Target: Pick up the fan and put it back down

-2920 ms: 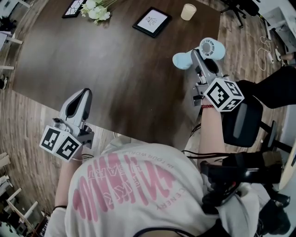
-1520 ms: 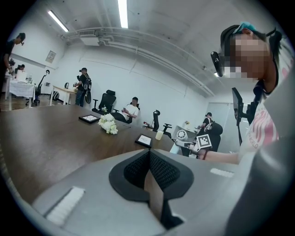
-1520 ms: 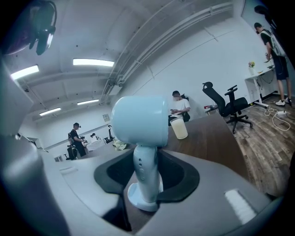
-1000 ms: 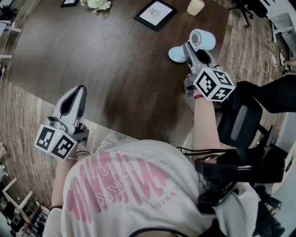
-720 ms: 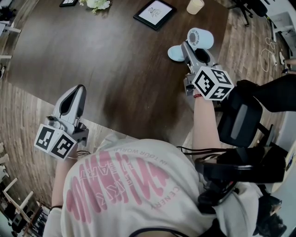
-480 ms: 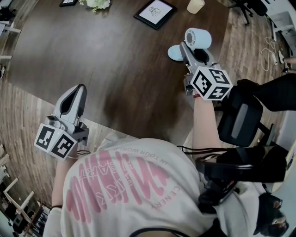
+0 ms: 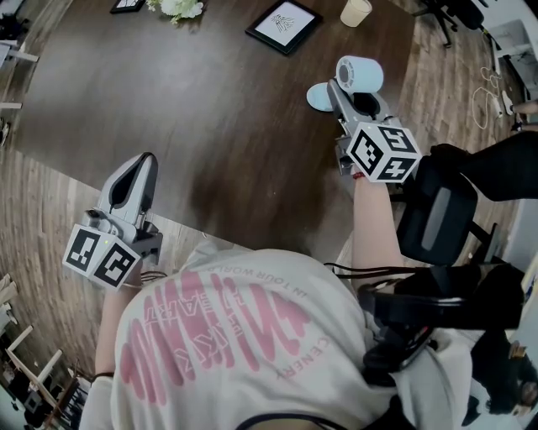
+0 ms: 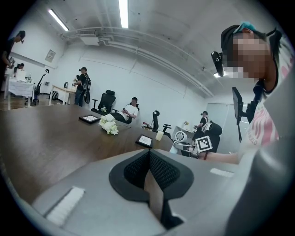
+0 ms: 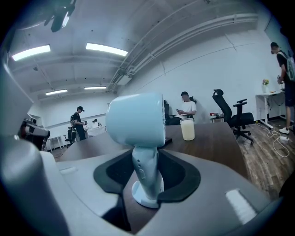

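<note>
1. Fan (image 7: 360,74): there is only one, pale blue. It is standing near the right end of the one dark wooden table (image 7: 168,101), close to the table's edge. Its round base seems to be resting on the wood.
2. The right gripper (image 7: 337,87) is holding the fan by its thin stem, between the head and the base. In the right gripper view the two dark pads are touching the stem on both sides, so the jaws are standing about as far apart as the stem is thick.
3. The left gripper (image 7: 143,161) is hovering at the near left edge of the table, well apart from the fan. Its two jaws are lying together with only a thin slit between them, and nothing is sitting in that slit.
4. Two marker cubes are showing, one at the back of each gripper, just above the person's hands.
5. Two picture frames are lying flat on the far side of the table. One (image 7: 283,25) is lying near the cup, and the other (image 7: 128,4) is being cut off by the top edge of the head view.
6. One beige cup (image 7: 356,12) is standing beyond the fan. One bunch of white flowers (image 7: 178,7) is lying between the two frames.
7. One black office chair (image 7: 437,220) is standing just beside the person's right arm, off the table.
8. In the right gripper view three people are showing behind the table. One is sitting and two are standing.
</note>
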The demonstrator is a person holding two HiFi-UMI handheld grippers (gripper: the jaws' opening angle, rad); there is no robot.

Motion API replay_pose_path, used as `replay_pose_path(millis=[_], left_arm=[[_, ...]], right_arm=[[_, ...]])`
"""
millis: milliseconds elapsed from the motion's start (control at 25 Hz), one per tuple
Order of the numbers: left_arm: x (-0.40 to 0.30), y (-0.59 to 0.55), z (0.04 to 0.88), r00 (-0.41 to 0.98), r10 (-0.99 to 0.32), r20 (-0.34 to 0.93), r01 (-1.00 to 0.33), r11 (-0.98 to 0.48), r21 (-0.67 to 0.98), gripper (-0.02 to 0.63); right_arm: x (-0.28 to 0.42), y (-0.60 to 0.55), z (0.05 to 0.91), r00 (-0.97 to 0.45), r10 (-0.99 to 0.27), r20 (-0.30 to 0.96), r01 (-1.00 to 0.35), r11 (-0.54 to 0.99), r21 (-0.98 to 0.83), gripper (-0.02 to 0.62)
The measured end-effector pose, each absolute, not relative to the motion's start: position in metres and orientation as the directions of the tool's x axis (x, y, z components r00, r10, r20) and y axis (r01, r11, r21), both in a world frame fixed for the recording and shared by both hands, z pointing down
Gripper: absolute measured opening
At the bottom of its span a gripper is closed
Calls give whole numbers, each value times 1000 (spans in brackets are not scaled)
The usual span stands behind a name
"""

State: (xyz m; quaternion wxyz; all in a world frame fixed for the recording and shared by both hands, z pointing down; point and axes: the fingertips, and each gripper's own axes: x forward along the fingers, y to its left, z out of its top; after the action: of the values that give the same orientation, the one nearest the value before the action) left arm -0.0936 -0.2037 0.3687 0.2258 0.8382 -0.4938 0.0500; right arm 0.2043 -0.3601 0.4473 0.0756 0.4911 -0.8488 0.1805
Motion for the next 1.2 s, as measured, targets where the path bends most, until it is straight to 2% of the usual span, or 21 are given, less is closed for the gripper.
replay_pose_path(millis=[600, 760, 920, 960, 1080, 1200], left_arm=[[-122, -193, 373, 491, -825, 281, -851, -385, 356, 17], [-125, -187, 373, 498, -822, 277, -847, -393, 357, 17], [-133, -182, 370, 518, -813, 265, -835, -414, 364, 17], [-135, -182, 369, 526, -810, 258, -830, -422, 365, 17], [-136, -178, 363, 559, -794, 239, -808, -457, 371, 17], [-135, -174, 359, 601, -768, 220, -779, -502, 376, 17]], right_arm=[[195, -354, 460, -445, -821, 357, -895, 393, -211, 178], [195, -341, 475, -408, -811, 419, -913, 370, -173, 261], [193, -322, 473, -389, -835, 389, -919, 320, -230, 278], [194, -315, 473, -386, -835, 393, -918, 307, -250, 273], [200, -290, 470, -359, -844, 398, -920, 248, -304, 182], [204, -263, 457, -338, -865, 372, -908, 196, -370, 50]])
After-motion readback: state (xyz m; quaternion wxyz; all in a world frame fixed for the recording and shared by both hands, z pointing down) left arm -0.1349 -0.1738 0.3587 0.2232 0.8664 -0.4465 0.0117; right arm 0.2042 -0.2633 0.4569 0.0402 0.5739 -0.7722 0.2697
